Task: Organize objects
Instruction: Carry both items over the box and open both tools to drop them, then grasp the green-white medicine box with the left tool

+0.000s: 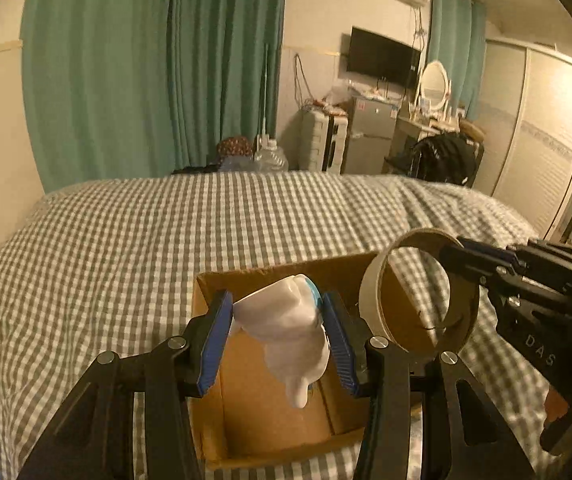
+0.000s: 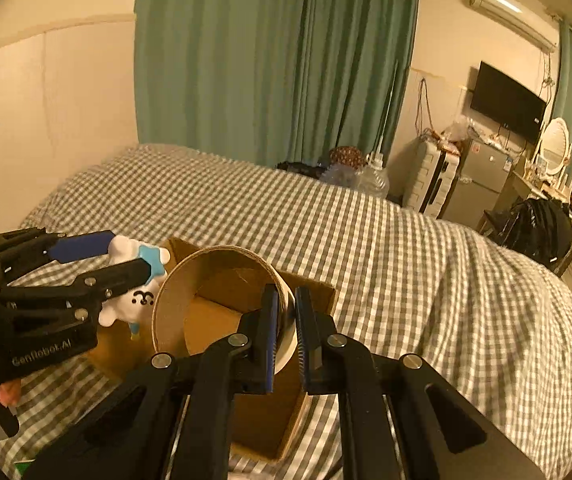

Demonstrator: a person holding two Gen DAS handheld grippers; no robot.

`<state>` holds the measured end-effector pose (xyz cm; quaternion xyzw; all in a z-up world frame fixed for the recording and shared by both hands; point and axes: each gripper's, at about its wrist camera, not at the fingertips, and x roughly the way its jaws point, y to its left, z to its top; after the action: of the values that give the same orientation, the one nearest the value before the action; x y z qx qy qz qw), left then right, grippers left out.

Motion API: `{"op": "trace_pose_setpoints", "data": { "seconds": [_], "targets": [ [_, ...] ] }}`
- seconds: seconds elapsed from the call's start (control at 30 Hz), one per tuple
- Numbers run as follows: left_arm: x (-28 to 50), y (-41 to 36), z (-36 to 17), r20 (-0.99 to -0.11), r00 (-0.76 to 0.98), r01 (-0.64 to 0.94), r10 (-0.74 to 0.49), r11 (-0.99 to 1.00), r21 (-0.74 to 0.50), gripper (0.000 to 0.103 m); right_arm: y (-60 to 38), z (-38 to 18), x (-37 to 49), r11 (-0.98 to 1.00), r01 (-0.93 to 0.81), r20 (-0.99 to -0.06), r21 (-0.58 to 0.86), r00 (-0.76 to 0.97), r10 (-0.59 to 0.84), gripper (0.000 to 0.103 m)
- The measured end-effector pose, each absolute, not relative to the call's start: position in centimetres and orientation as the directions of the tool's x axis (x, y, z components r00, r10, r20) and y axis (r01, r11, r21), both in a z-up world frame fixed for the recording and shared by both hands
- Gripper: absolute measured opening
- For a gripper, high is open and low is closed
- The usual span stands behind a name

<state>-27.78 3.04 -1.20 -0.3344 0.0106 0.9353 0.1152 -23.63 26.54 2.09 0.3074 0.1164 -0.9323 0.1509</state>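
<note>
An open cardboard box lies on the checked bedspread. My left gripper is shut on a white toy figure with a light-blue star, and holds it above the box's inside. My right gripper is shut on the wall of a wide cardboard tape roll, one finger inside the ring and one outside. The roll hangs over the box's right part, close beside the toy.
The bed with its grey-white checked cover spreads around the box. Beyond it are green curtains, a water bottle, a white suitcase, a small fridge and a wardrobe. A person's fingers show at the left gripper's handle.
</note>
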Motion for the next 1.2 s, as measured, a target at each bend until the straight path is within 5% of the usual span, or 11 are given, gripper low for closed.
{"op": "trace_pose_setpoints", "data": {
  "seconds": [0.4,0.43,0.5,0.53,0.57,0.87,1.2],
  "targets": [
    [-30.6,3.6,-7.0,-0.719,-0.673,-0.199,0.174,-0.979,-0.05,0.048,27.0,-2.2,-26.1,-0.921,0.386,-0.686,-0.06,-0.686,-0.243,0.011],
    [-30.6,3.4,-6.8,-0.719,-0.673,-0.197,0.173,-0.979,-0.051,0.049,27.1,-1.9,-25.9,-0.92,0.386,-0.681,-0.061,-0.69,-0.245,0.017],
    [-30.0,3.1,-6.1,-0.714,-0.679,-0.192,0.17,-0.98,-0.051,0.054,27.2,-1.2,-25.2,-0.923,0.378,-0.672,-0.067,-0.701,-0.238,0.044],
    [-29.6,3.0,-5.8,-0.711,-0.684,-0.188,0.164,-0.981,-0.045,0.066,27.4,-0.8,-25.0,-0.928,0.367,-0.662,-0.071,-0.713,-0.231,0.062],
    [-29.1,2.6,-5.2,-0.706,-0.692,-0.179,0.152,-0.983,-0.037,0.076,27.7,-0.5,-24.5,-0.932,0.357,-0.649,-0.069,-0.725,-0.229,0.066],
    [-23.7,1.2,0.4,-0.625,-0.771,-0.131,0.118,-0.991,-0.027,0.096,29.6,4.4,-19.1,-0.941,0.332,-0.586,-0.068,-0.777,-0.232,0.076],
    [-14.5,0.0,6.5,-0.506,-0.857,-0.119,0.098,-0.993,0.009,0.103,30.6,11.5,-8.7,-0.937,0.328,-0.458,-0.123,-0.856,-0.24,0.093]
  ]
}}
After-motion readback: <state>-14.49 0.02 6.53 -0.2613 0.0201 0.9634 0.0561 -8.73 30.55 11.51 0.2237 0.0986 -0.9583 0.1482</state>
